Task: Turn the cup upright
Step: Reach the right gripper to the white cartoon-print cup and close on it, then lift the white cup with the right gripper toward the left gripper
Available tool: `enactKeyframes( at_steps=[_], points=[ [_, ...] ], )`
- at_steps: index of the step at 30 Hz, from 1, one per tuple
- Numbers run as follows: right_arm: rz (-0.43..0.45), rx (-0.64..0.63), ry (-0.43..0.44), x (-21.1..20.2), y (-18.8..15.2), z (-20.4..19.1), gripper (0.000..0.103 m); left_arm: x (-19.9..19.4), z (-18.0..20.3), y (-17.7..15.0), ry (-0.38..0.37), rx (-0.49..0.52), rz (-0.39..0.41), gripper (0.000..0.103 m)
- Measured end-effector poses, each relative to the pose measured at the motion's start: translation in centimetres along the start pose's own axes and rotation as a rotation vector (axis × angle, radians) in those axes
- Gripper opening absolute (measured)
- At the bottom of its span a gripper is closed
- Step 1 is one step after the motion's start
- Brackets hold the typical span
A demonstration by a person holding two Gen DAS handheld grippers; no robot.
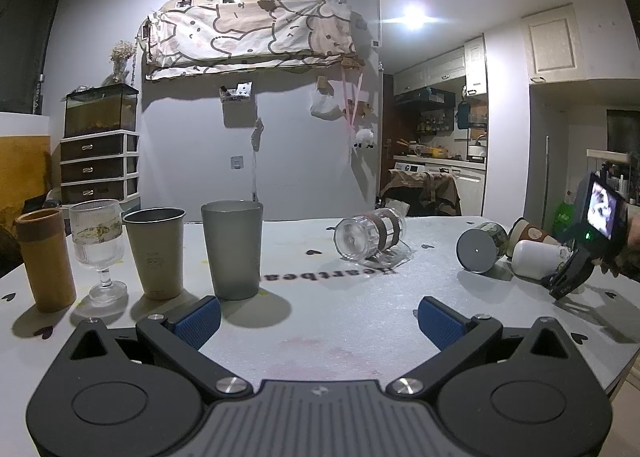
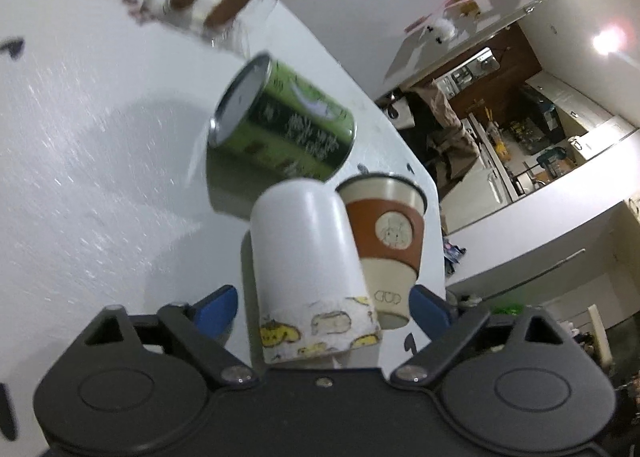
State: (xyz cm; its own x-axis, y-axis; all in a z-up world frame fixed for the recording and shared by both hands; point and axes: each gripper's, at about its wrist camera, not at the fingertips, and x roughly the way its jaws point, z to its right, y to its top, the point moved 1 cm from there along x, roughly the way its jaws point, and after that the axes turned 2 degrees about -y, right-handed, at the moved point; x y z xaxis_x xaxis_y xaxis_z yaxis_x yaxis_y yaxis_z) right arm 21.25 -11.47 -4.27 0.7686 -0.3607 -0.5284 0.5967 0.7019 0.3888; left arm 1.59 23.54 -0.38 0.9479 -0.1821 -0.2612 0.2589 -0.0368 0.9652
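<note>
A white cup with a cartoon band [image 2: 312,273] lies on its side on the white table [image 2: 80,161]. My right gripper [image 2: 324,307] is open, its blue pads on either side of the cup's rim end without closing on it. The cup [image 1: 536,257] and right gripper [image 1: 570,277] also show at the right of the left wrist view. My left gripper [image 1: 318,321] is open and empty, low over the table's near edge.
Lying on their sides: a green can [image 2: 280,125], a tan cup with brown sleeve [image 2: 384,241] and a glass jar with brown bands [image 1: 370,233]. Upright at left: a grey tumbler [image 1: 234,249], a metal cup [image 1: 158,253], a wine glass [image 1: 98,245] and a brown cylinder [image 1: 46,259].
</note>
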Motion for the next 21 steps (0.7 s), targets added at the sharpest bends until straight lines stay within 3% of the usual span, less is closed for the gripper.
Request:
enactKeyframes(
  at_steps=[3, 8, 16, 21],
  points=[
    [0.000, -0.022, -0.003, -0.1, -0.1, -0.4, 0.066, -0.1, -0.1, 0.0, 0.001, -0.002, 0.003, 0.103],
    [0.026, -0.062, 0.024, -2.3, -0.2, -1.7, 0.065, -0.1, -0.2, 0.0, -0.002, -0.006, 0.003, 0.103],
    [0.289, -0.237, 0.205, -12.4, -0.2, -7.5, 0.065, 0.2, -0.3, 0.1, 0.004, -0.003, -0.002, 0.103],
    [0.456, -0.366, 0.273, -17.4, 1.0, -11.7, 0.065, 2.1, -0.9, 0.6, -0.004, -0.011, -0.030, 0.103]
  ],
)
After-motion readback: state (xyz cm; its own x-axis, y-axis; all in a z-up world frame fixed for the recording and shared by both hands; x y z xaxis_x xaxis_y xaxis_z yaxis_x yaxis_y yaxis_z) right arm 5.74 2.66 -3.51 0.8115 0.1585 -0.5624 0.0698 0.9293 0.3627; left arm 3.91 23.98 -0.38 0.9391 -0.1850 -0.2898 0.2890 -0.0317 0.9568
